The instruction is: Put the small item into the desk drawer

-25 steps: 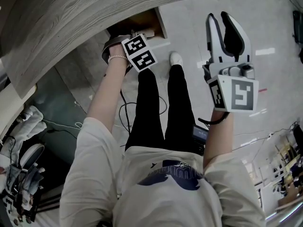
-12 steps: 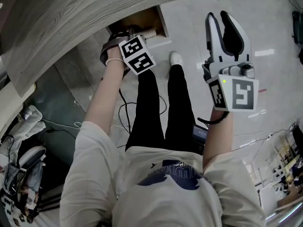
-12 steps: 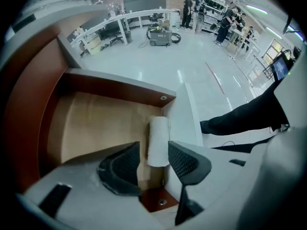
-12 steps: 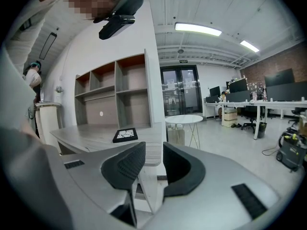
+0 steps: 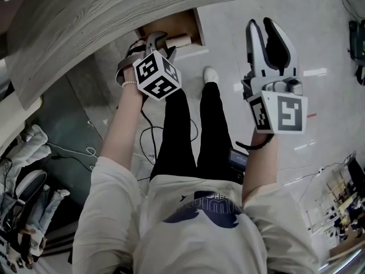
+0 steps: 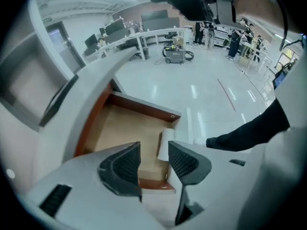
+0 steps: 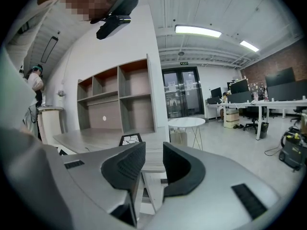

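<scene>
**While the left gripper hangs over the open drawer, the small item lies inside it**

As I look at the drawer [image 6: 144,108], pulled out from under the grey desk [image 5: 85,21], the small item [image 6: 165,145] is a pale roll lying flat on the wooden bottom. Its long axis runs along the drawer wall just beside it, close to a corner. I see nothing else in the drawer.

The left gripper [image 6: 154,152] is above the drawer, its fingers moderately apart and holding nothing; the roll shows in the gap, lower down. The right gripper [image 7: 154,150] is well apart from the drawer, raised, its fingers narrowly apart and empty. Near the drawer are the person's legs, a white shoe [image 5: 211,71] and cables [image 5: 151,133] on the floor.
</scene>
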`<state>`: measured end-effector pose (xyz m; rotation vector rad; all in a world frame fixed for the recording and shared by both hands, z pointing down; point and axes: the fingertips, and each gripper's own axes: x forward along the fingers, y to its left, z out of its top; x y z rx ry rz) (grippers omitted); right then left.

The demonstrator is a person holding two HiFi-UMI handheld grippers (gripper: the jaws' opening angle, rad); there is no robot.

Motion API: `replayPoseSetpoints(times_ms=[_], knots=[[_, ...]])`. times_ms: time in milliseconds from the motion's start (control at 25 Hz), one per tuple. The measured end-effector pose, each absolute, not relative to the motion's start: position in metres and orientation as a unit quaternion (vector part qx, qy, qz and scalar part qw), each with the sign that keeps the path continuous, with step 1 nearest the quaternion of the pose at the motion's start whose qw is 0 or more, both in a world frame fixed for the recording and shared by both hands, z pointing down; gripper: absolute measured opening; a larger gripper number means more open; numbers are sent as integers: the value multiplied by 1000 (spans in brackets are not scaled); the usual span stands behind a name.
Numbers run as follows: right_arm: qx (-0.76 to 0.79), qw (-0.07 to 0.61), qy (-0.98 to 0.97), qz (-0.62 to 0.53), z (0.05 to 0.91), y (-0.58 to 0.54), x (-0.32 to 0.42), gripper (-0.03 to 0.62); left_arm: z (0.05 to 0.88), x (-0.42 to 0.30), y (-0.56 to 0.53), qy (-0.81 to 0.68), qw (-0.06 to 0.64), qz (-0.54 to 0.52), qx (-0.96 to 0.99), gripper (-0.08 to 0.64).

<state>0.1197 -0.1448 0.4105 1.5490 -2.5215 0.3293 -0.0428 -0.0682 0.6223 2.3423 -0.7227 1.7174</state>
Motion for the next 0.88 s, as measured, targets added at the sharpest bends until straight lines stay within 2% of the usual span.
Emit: replayPoseSetpoints(times_ms=[520, 880], knots=[[491, 33, -868, 60, 267, -138, 93, 109, 383, -107, -89, -486, 16, 404, 775, 170], [438, 14, -899, 31, 176, -96, 51, 107, 227, -162, -57, -613, -26, 275, 740, 159]])
